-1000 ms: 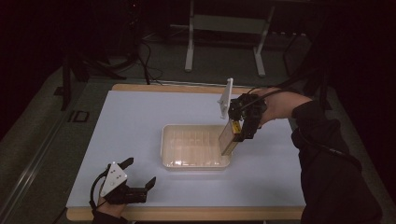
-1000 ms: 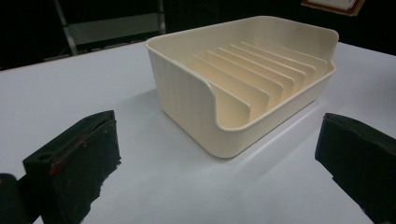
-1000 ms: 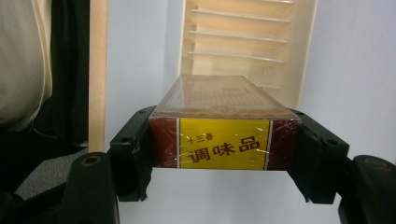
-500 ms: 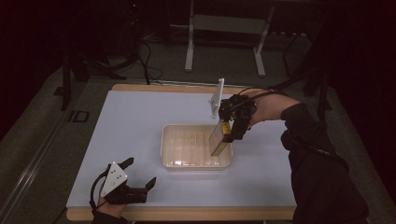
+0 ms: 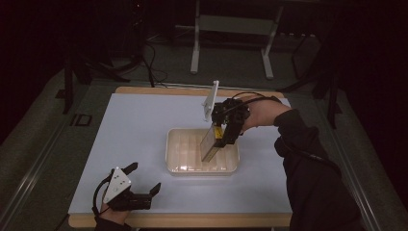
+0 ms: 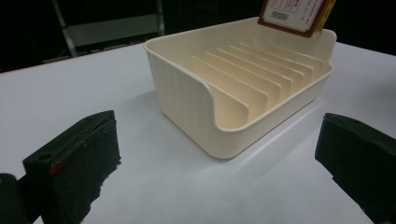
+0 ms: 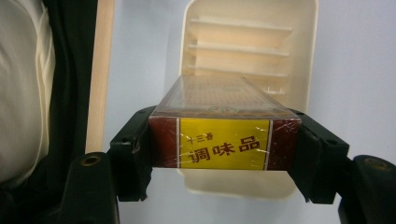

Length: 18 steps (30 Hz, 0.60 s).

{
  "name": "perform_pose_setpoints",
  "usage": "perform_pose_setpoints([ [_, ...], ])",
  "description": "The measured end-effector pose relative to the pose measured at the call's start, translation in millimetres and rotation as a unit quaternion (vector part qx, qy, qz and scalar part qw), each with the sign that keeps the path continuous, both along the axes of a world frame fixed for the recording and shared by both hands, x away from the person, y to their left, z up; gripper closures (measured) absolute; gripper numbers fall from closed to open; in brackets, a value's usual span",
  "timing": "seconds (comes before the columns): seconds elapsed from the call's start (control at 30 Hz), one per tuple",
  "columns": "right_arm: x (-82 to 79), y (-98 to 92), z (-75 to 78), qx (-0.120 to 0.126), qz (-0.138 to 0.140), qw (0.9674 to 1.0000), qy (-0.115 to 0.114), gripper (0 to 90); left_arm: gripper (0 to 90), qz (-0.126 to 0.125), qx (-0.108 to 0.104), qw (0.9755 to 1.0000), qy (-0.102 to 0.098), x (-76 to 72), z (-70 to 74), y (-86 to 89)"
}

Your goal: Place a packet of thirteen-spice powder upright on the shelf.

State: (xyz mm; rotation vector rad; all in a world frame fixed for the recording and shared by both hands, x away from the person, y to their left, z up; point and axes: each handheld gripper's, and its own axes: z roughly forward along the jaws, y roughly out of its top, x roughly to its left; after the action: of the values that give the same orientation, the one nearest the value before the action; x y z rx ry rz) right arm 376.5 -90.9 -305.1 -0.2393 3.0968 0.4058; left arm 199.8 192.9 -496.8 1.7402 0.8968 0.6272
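A cream plastic rack tray [image 5: 178,156] with ribbed dividers sits mid-table, also seen from the left gripper view as the tray [image 6: 187,93] and from above as the tray [image 7: 299,56]. My right gripper [image 5: 222,137] is shut on a flat dark-red box [image 5: 209,143] with a yellow label, held upright and pointing down over the tray's right part. In the right gripper view the box [image 7: 224,140] sits clamped between both pads. The box's lower corner [image 6: 294,16] hangs just above the dividers. My left gripper [image 5: 137,185] rests open at the front left of the table, jaws wide apart [image 6: 219,186].
The tray stands on a white mat [image 5: 144,125] over a wooden table edge [image 5: 192,221]. A metal stand [image 5: 231,33] and cables lie on the dark floor behind. The person's dark sleeve [image 5: 308,163] reaches in from the right.
The right gripper has carried the box leftward and slightly down, from the tray's right edge to over its inside. The left gripper has stayed put.
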Motion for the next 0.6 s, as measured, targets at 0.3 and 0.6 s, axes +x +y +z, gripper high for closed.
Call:
perform_pose_setpoints([
  [0.3,4.2,9.7,-7.3,0.024,-0.007,0.9997,0.009,32.0,0.0,0.0,-0.002,1.0,-0.001,-0.2,0.2,0.5],
  [0.6,13.6,14.4,-20.7,0.052,-0.025,0.9983,0.011,31.9,0.0,-0.001,-0.002,1.0,-0.001,0.0,0.3,0.6],
])
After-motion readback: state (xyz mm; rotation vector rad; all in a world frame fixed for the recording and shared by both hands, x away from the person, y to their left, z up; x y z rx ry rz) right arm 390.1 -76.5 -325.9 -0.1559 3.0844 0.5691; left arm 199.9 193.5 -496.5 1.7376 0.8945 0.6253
